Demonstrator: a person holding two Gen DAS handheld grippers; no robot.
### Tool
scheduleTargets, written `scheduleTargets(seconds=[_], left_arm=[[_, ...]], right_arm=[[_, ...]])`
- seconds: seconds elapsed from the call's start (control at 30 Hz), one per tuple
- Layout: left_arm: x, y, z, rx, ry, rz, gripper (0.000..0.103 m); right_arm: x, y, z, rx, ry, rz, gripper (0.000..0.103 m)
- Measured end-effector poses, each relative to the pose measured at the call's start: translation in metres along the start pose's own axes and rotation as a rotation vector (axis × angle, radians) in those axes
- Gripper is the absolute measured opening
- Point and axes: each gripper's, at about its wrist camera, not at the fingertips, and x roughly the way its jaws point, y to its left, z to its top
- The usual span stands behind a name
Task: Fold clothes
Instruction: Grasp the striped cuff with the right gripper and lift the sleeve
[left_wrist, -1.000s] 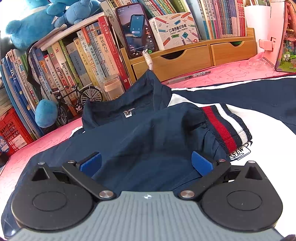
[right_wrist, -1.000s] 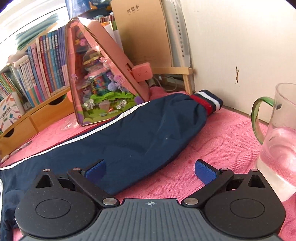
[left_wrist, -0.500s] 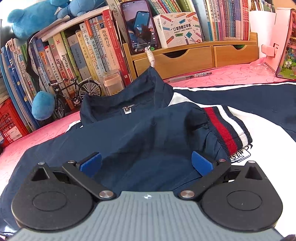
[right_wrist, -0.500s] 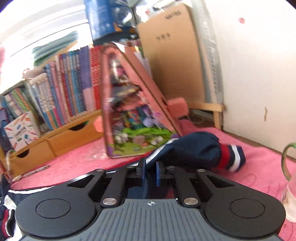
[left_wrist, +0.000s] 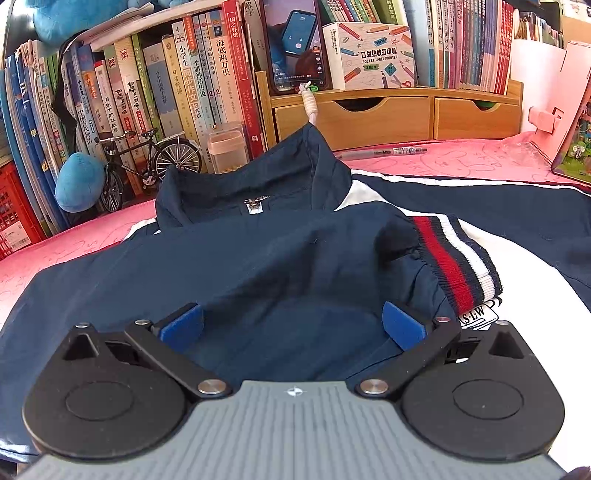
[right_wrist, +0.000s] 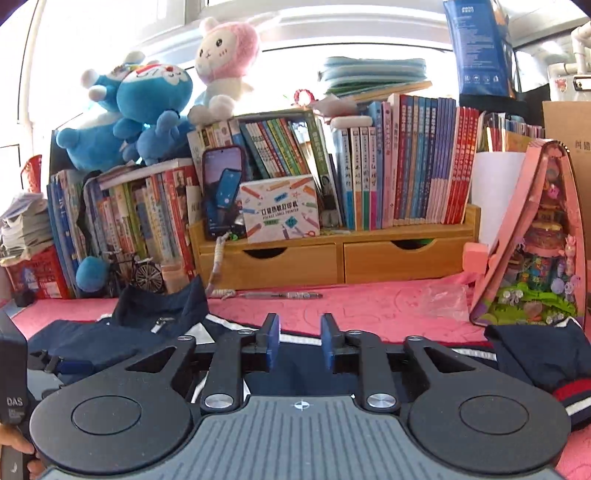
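A navy-blue windbreaker jacket with white panels and a stand-up collar (left_wrist: 280, 251) lies spread on the pink embossed table mat (left_wrist: 461, 162), filling the middle of the left wrist view, and its collar and zip pull sit in the upper centre, likely so the front faces up for folding. One sleeve is laid across the chest, its red, white and navy ribbed cuff (left_wrist: 454, 258) resting at right of centre over a printed crest that reads "S·L·W". The left gripper (left_wrist: 291, 325) hovers low over that folded sleeve with its blue pads spread wide and nothing pinched between them. In the right wrist view the right gripper (right_wrist: 297, 343) has its jaws opening, the pads partly apart with no cloth between them; the other sleeve, with its own striped cuff (right_wrist: 570, 397), lies bunched at the lower right of the frame, apparently just let go partway across the body. My judgement is that the second sleeve fold is in hand and not finished. Behind, on a light wooden two-drawer shelf (right_wrist: 332, 258), a white cardboard box (left_wrist: 369, 55) reads "POCKET LABEL PRINTER", beside a propped black smartphone (left_wrist: 295, 44) showing a video. Book spines at upper left carry Chinese titles. A black unit at the far left edge of the right view reads "DAS".
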Motion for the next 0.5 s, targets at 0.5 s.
scheduleTargets(seconds=[0.5], left_arm=[[0.000,-0.004,0.001,0.007,-0.004,0.018,0.103]], right_arm=[[0.039,-0.160,-0.049,0.144,0.215,-0.489,0.079]])
